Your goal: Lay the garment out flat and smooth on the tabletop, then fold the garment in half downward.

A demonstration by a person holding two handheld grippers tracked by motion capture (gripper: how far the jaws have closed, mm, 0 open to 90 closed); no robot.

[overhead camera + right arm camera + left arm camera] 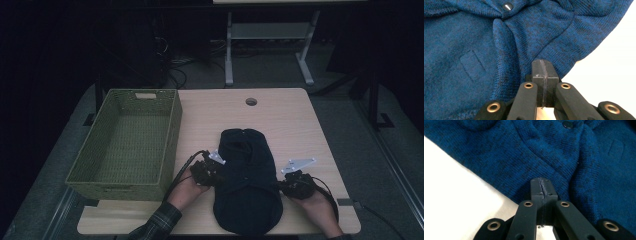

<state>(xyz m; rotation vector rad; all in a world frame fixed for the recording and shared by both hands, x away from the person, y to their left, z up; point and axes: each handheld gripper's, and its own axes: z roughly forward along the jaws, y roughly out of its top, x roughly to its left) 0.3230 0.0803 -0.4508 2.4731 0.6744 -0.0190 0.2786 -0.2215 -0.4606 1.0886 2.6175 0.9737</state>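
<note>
1. Where the high view looks down, a pale wooden surface (295,125) stands in a dim room, with a dark blue knitted garment (248,185) lying on its near half. A green woven basket (127,145) sits left of the garment, at the surface's left edge. Beyond the garment a round cable hole (251,102) shows, with bare wood around it. Past the far edge, a white-legged desk frame (270,45) stands on grey floor. The left tongs (214,172) meet the garment's left edge; the right tongs (283,186) meet its right edge. Bare wood lies right of the garment.
2. Seen from the left gripper view, the left tongs (541,187) are pressed together, tips at the garment's (549,152) hem; whether cloth is pinched I cannot tell. A dark button (567,124) sits farther along the garment.
3. Seen from the right gripper view, the right tongs (543,68) are likewise together against the garment's (474,50) edge, with a button (507,6) beyond.
</note>
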